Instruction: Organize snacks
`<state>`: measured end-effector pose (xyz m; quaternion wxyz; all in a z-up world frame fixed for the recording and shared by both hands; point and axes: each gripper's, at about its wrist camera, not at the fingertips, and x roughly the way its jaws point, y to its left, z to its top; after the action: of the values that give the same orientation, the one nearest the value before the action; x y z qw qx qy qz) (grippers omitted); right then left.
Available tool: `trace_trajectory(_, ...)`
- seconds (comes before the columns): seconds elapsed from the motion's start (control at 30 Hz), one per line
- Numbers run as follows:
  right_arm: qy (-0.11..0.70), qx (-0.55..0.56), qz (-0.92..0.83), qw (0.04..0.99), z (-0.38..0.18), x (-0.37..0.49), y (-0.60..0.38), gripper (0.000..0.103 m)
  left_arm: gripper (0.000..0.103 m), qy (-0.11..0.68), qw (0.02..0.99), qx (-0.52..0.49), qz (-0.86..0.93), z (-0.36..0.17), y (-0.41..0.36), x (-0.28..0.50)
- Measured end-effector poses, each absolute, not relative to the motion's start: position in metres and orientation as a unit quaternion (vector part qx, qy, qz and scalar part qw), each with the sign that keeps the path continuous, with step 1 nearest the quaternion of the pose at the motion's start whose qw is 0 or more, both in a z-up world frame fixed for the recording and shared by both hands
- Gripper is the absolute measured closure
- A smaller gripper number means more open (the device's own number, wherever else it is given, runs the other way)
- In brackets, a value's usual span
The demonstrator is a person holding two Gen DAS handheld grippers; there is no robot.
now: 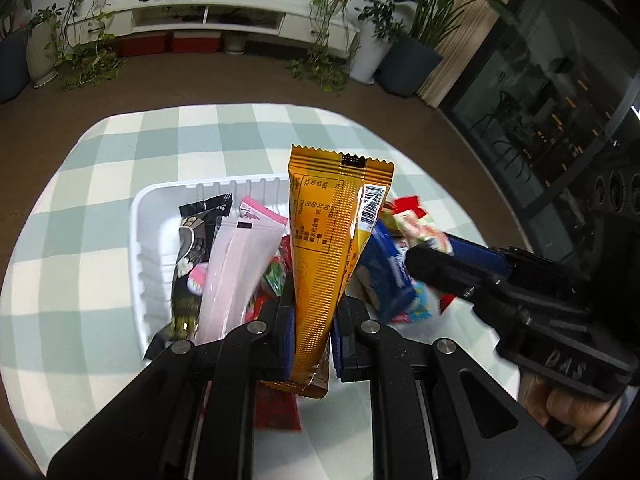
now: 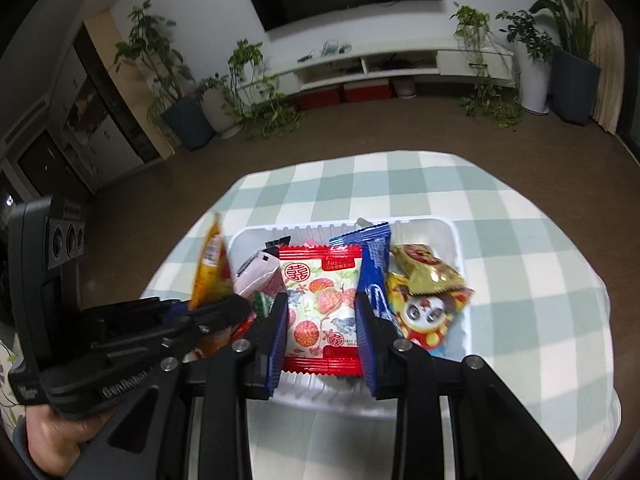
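My left gripper [image 1: 312, 304] is shut on a tall orange snack packet [image 1: 328, 240], which stands upright above the white tray [image 1: 138, 216]. In the tray lie a black packet [image 1: 192, 248], a pink packet [image 1: 236, 272] and a blue packet [image 1: 390, 276]. My right gripper [image 2: 322, 300] is shut on a red-and-white packet [image 2: 320, 292] printed with red fruit, held over the tray [image 2: 456, 236]. Beside it are the blue packet [image 2: 374, 264], a small gold packet [image 2: 428, 276] and a panda packet [image 2: 428, 316]. The left gripper [image 2: 224, 308] with its orange packet [image 2: 210, 264] is close on the left.
The tray sits on a table with a green-and-white checked cloth [image 2: 520, 240]. A red packet [image 1: 276, 408] shows under my left gripper. Brown floor surrounds the table, with potted plants [image 1: 88, 52] and a white TV stand [image 2: 400, 64] along the far wall.
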<state>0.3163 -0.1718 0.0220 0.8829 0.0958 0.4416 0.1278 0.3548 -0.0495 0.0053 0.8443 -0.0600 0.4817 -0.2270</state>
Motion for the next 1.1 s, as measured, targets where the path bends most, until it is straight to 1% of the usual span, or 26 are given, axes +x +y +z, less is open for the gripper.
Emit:
trace_trajectory(0.27,0.468,0.08,0.125,0.871,-0.012,0.347,-0.161,0.069,0.091,0.502,0.836,-0.064,-0.212,-0.032,-0.053,0.376)
trace_trajectory(0.43,0.472,0.076,0.121,0.87,-0.023,0.356,-0.16,0.069,0.09,0.506,0.835,-0.067,-0.206,-0.042,-0.051,0.384)
trace_trajectory(0.8,0.471,0.063,0.12,0.871,-0.024,0.358,-0.156,0.066,0.088,0.515,0.829,-0.099,-0.195,-0.04,-0.042,0.376)
trace_trajectory(1.1,0.467,0.061,0.113,0.875,-0.018,0.351,-0.158,0.066,0.079,0.514,0.827,-0.116,-0.196,-0.036,-0.039,0.372)
